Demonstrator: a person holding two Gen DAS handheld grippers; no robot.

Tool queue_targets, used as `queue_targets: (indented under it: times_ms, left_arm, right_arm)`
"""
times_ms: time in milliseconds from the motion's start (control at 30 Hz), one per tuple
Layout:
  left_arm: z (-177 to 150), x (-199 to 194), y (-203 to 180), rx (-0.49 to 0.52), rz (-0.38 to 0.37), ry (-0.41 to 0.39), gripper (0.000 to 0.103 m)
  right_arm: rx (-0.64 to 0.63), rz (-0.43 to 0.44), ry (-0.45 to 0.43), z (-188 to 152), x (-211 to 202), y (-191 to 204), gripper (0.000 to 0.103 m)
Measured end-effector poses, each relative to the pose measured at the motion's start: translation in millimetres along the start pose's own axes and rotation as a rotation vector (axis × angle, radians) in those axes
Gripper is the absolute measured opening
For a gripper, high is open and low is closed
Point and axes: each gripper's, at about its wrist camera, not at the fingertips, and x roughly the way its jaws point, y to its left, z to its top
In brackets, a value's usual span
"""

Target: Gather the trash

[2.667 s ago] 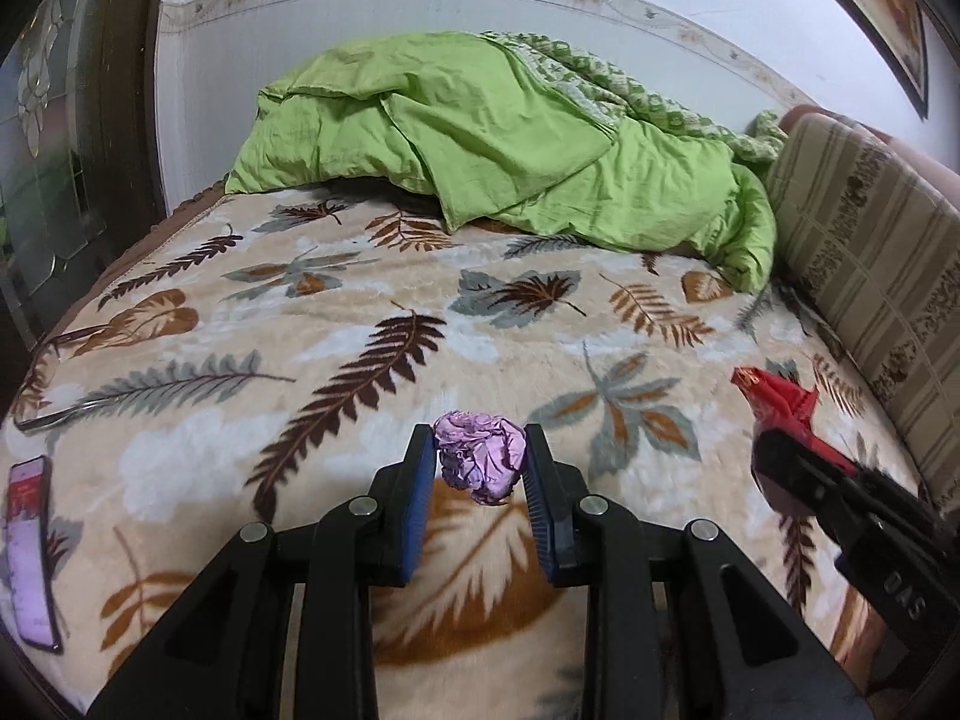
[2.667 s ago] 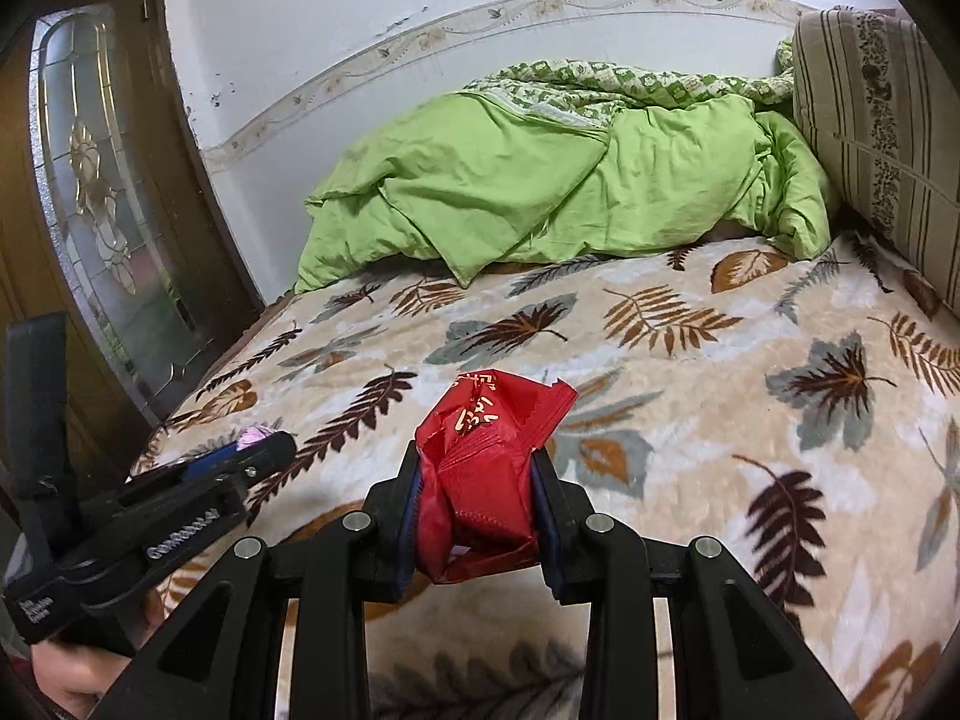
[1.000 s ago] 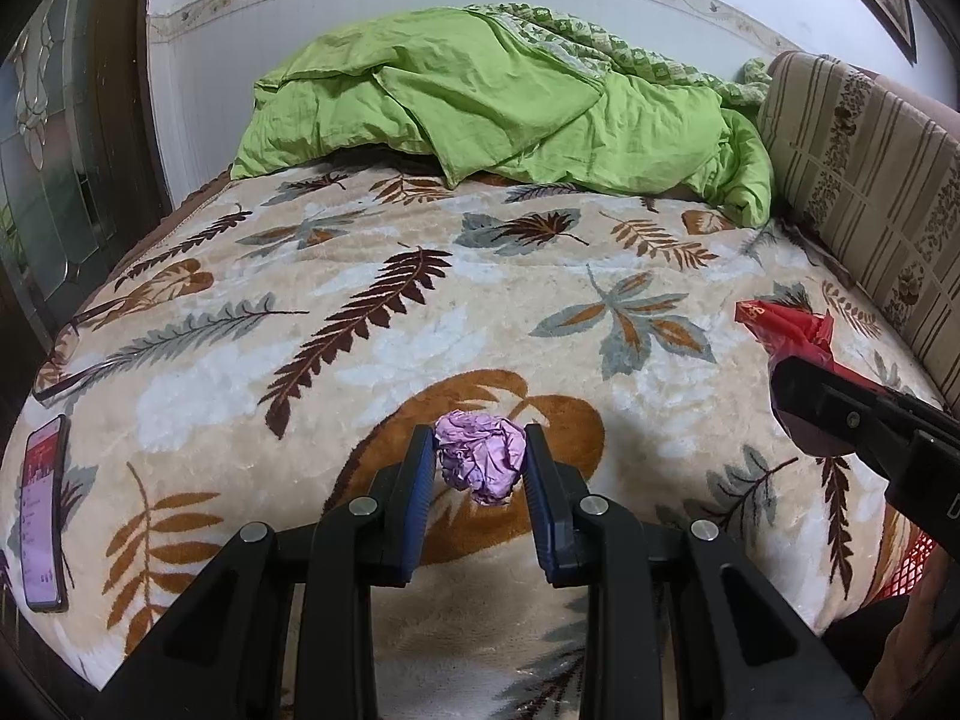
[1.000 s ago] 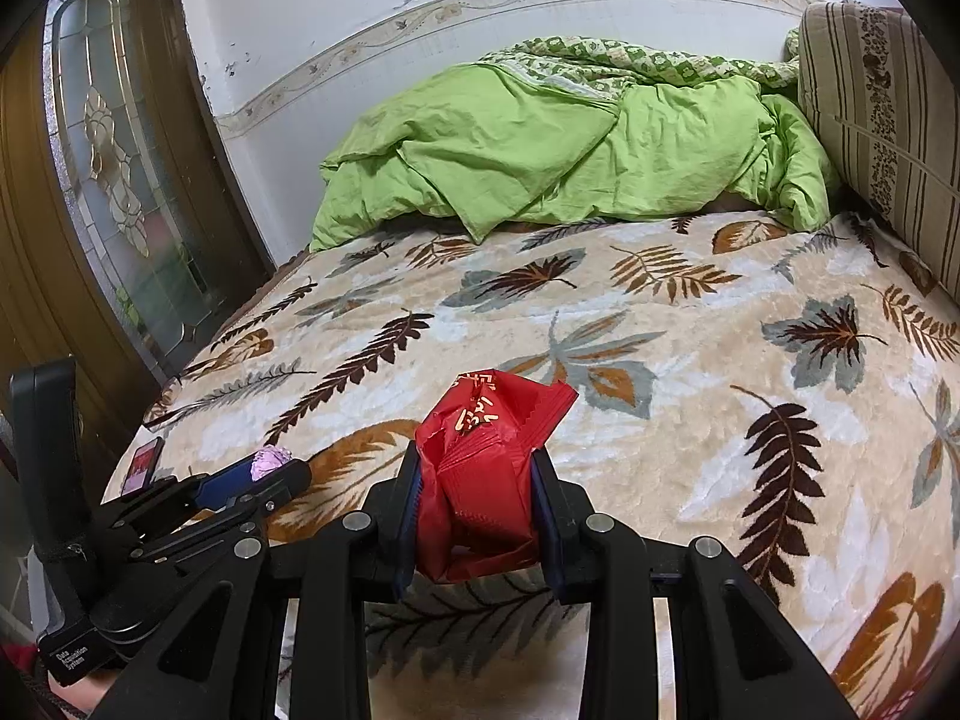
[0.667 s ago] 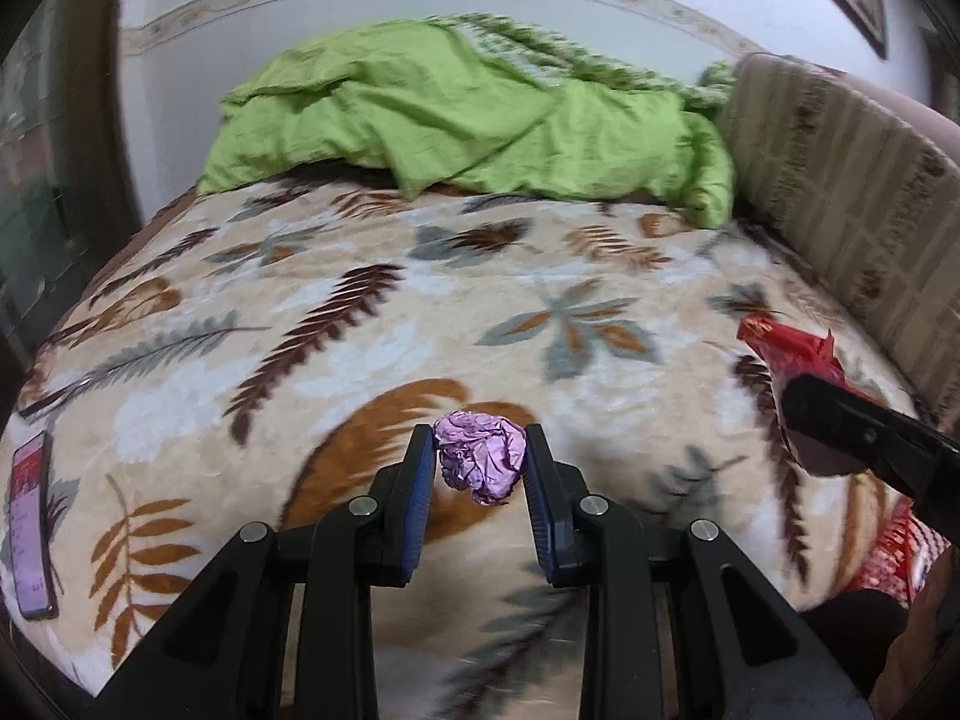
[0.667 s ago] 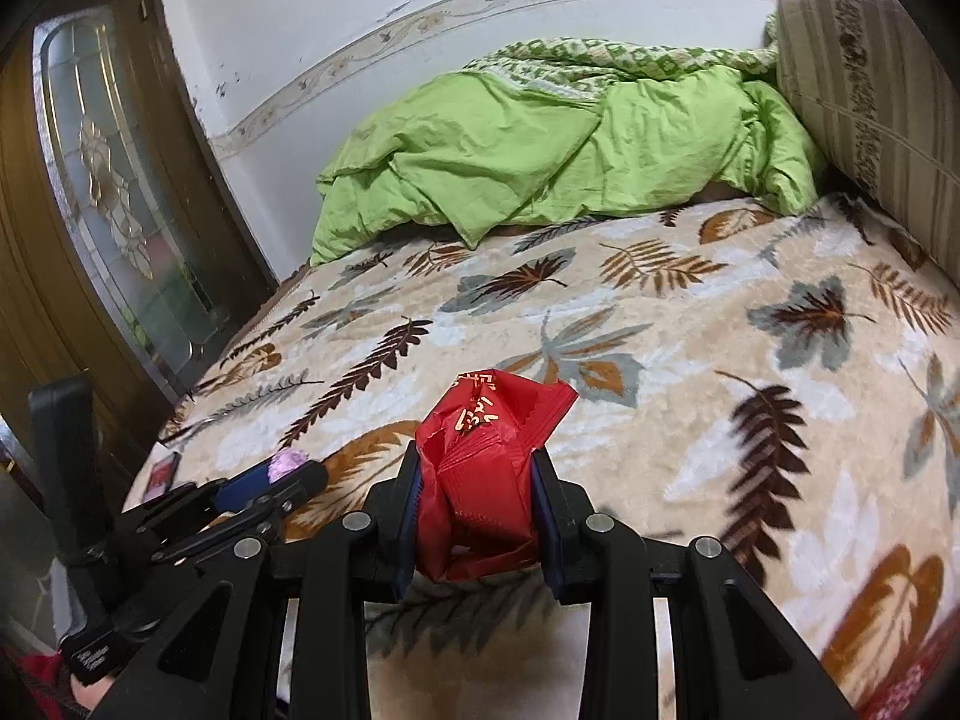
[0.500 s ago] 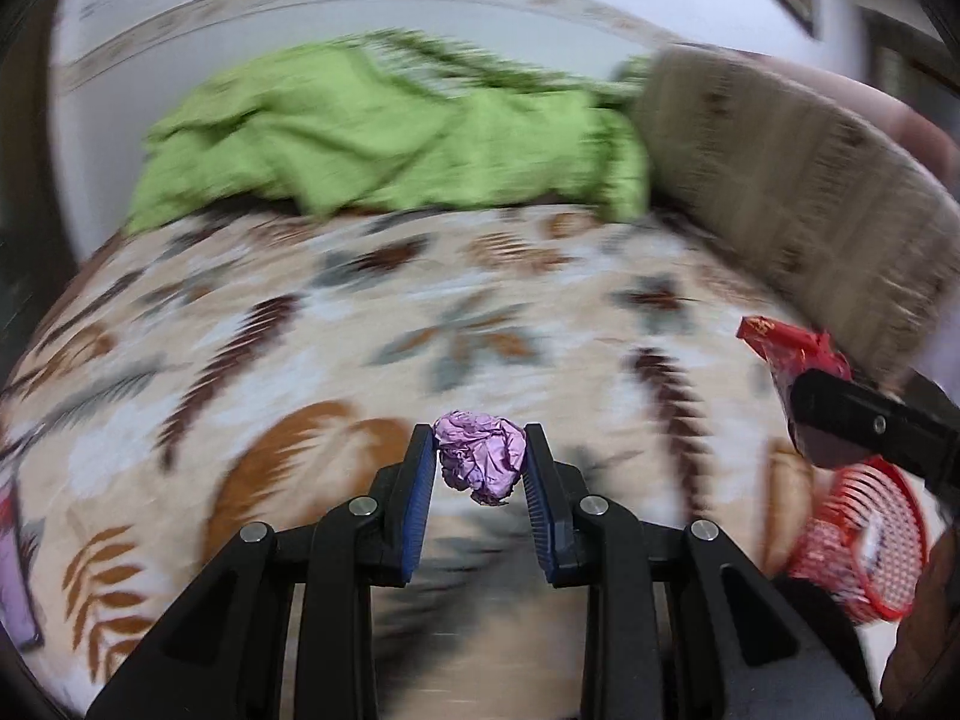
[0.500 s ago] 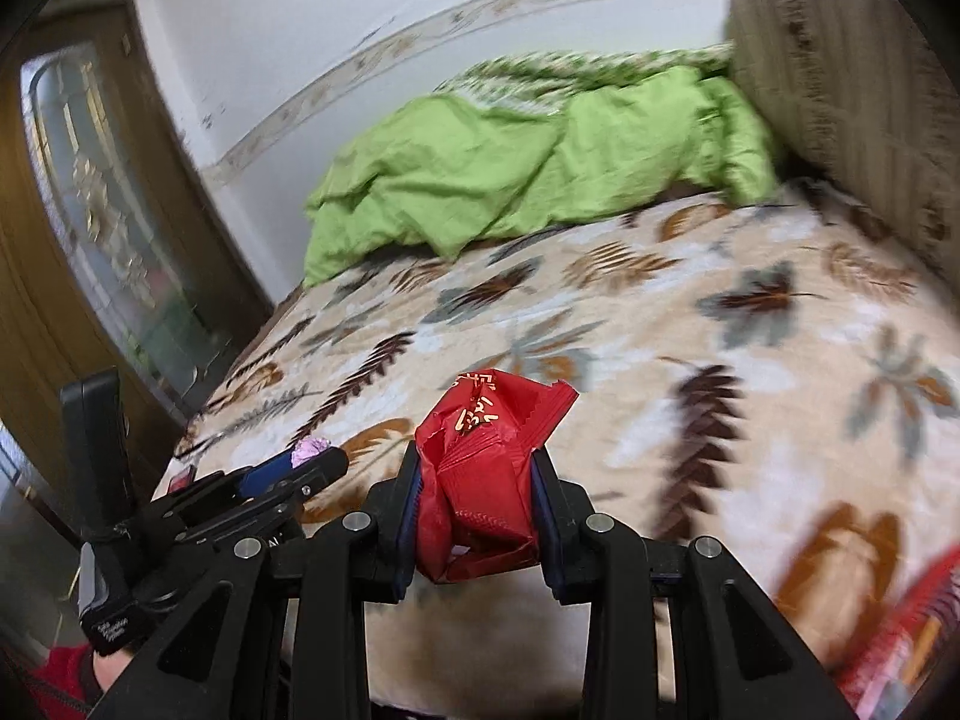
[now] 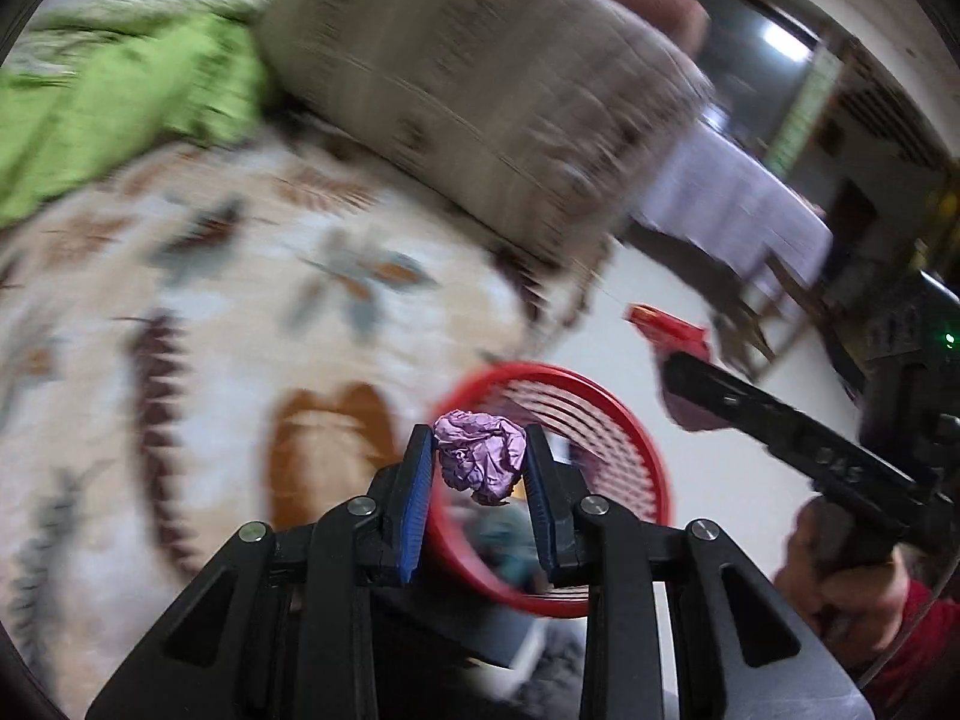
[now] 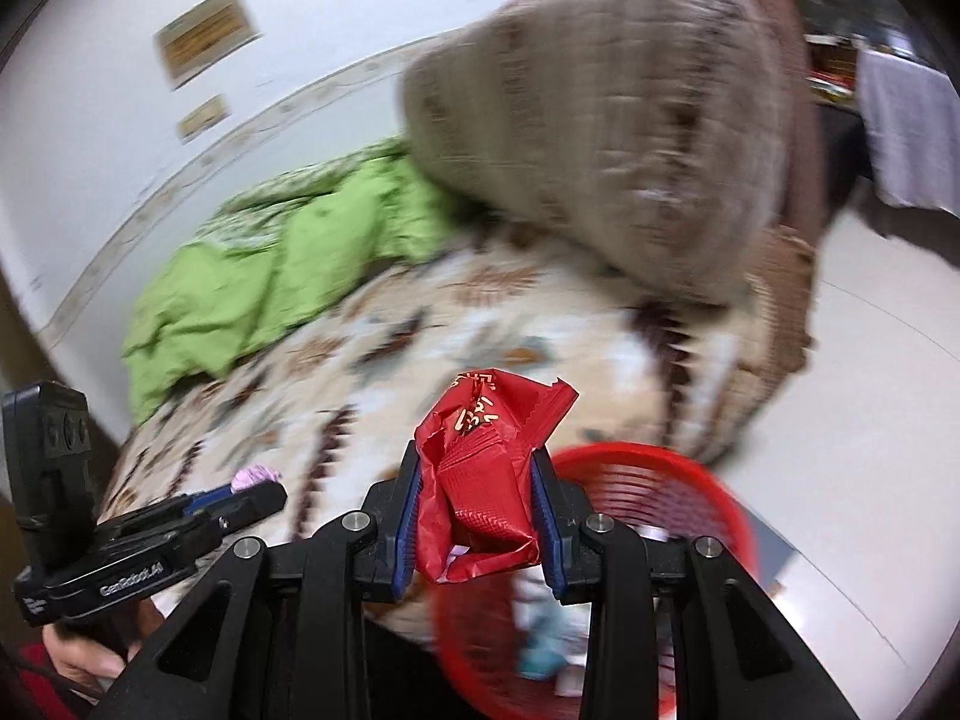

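Observation:
My left gripper (image 9: pixel 478 468) is shut on a crumpled purple paper ball (image 9: pixel 480 463) and holds it in the air in front of a red slatted basket (image 9: pixel 618 414). My right gripper (image 10: pixel 477 504) is shut on a red snack wrapper (image 10: pixel 480 480), above the basket's near left rim (image 10: pixel 708 480). The basket stands on the floor beside the bed and holds some trash (image 10: pixel 540 618). The right gripper with the wrapper (image 9: pixel 672 330) shows at the right of the left wrist view; the left gripper with the ball (image 10: pixel 255 475) shows at lower left of the right wrist view.
The bed with a leaf-print blanket (image 9: pixel 210 330) fills the left. A green quilt (image 10: pixel 270 276) lies at its far end. A striped brown cushion (image 9: pixel 480 90) runs along the bed's far side. Pale floor (image 10: pixel 870 408) lies to the right, with a white-draped table (image 9: pixel 738 204) behind.
Both grippers have swung right, from over the bed to the red basket at its side, still holding the purple ball and the red wrapper. The view is motion-blurred.

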Motion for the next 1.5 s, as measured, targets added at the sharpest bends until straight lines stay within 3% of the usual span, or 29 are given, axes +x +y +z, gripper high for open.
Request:
queue_targets:
  times_ms: [67, 133, 167, 233, 433, 533, 600, 800, 1033, 1167, 1500]
  left_arm:
    - [-1, 24, -16, 0.023, -0.023, 0.06, 0.034]
    - [-2, 36, -21, 0.025, -0.026, 0.086, 0.055]
    - [-3, 39, -22, 0.025, -0.017, 0.093, 0.058]
    - [-5, 37, -22, 0.016, 0.0, 0.087, 0.06]
    - [2, 2, -8, 0.017, 0.076, -0.012, 0.068]
    - [-2, -26, 0, 0.024, 0.137, -0.078, 0.077]
    - [-9, -49, 8, 0.05, 0.214, -0.133, 0.082]
    - [-43, -101, 32, 0.059, 0.398, -0.206, 0.1]
    - [-83, -123, 53, 0.024, 0.599, -0.177, 0.101]
    - [-91, -125, 58, 0.017, 0.672, -0.171, 0.101]
    - [-89, -118, 63, -0.021, 0.656, -0.124, 0.101]
  right_arm:
    - [0.033, -0.022, 0.015, -2, 2, -13, 0.037]
    - [0.056, -0.055, 0.041, -5, 8, -24, 0.043]
    - [0.062, -0.068, 0.05, -6, 10, -29, 0.049]
    - [0.07, -0.097, 0.056, -7, 10, -35, 0.057]
    - [0.055, -0.129, 0.039, -3, 6, -25, 0.058]
    - [-0.011, -0.219, 0.001, -4, 0, 1, 0.065]
    - [-0.063, -0.282, -0.027, -8, -4, 25, 0.083]
    - [-0.159, -0.4, -0.073, -35, -13, 81, 0.097]
    - [-0.222, -0.365, -0.088, -72, -22, 116, 0.097]
    - [-0.247, -0.347, -0.084, -76, -23, 126, 0.097]
    - [-0.235, -0.357, -0.077, -78, -24, 125, 0.097]
